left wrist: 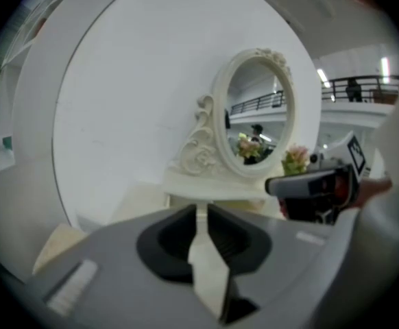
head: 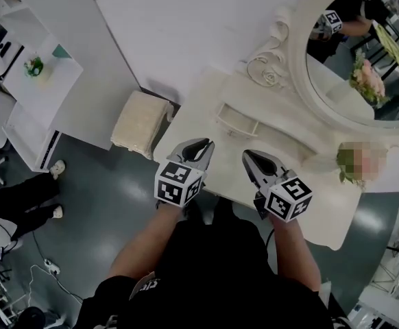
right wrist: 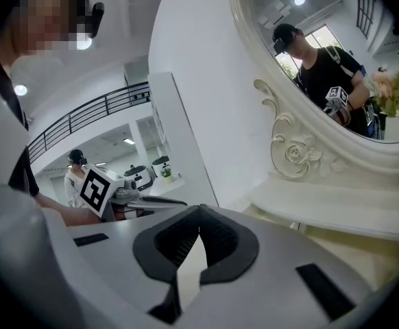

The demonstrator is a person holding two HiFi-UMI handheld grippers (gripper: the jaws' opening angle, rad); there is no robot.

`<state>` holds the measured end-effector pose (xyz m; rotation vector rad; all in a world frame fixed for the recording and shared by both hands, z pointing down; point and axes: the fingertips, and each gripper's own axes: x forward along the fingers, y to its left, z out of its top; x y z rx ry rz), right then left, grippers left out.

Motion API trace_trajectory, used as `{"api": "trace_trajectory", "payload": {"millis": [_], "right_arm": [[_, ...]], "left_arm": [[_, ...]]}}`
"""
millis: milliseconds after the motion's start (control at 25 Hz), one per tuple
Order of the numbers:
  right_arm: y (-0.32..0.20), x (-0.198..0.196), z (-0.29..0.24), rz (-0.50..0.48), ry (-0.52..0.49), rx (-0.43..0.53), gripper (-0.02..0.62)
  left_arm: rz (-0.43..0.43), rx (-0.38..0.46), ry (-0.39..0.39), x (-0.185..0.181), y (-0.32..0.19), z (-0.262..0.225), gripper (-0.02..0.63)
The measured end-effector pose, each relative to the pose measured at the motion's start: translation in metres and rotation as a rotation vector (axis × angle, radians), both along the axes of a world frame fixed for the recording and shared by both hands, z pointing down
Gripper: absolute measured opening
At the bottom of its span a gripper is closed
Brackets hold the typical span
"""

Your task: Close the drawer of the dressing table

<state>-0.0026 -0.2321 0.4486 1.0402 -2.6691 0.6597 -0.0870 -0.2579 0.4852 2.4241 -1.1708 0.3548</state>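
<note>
The white dressing table (head: 323,208) stands under an oval mirror (head: 364,53). A small drawer box (head: 238,123) with a handle sits on its top by the mirror's scrolled base; whether it is open I cannot tell. Any front drawer is hidden below my body. My left gripper (head: 201,144) hovers over the table's near edge, jaws a narrow slit apart at the tips (left wrist: 199,211), nothing between them. My right gripper (head: 247,156) hovers beside it, its tips touching (right wrist: 199,210), empty. Each gripper shows in the other's view: the right gripper (left wrist: 309,187), the left gripper (right wrist: 144,199).
A beige padded stool (head: 139,123) stands left of the table. Pink flowers (head: 357,163) rest on the table's right end. White shelving (head: 28,67) is at far left, with a seated person's legs (head: 21,204) on the dark floor below it.
</note>
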Motion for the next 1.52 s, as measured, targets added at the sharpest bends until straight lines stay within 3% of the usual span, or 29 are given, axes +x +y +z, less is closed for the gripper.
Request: {"api": "trace_trajectory", "payload": {"millis": [160, 360, 1280, 1520], "right_arm": [[-0.010, 0.011, 0.010, 0.003, -0.014, -0.027, -0.005], [-0.019, 0.024, 0.023, 0.014, -0.021, -0.054, -0.005], [-0.027, 0.049, 0.046, 0.032, -0.011, -0.111, -0.005], [-0.027, 0.054, 0.047, 0.038, -0.012, -0.112, -0.005]], "left_arm": [[0.035, -0.021, 0.006, 0.021, -0.012, 0.016, 0.118], [0.067, -0.033, -0.052, 0.039, -0.026, 0.041, 0.138], [0.157, -0.145, -0.220, 0.076, -0.063, 0.139, 0.153], [0.172, -0.153, -0.250, 0.078, -0.063, 0.146, 0.115]]}}
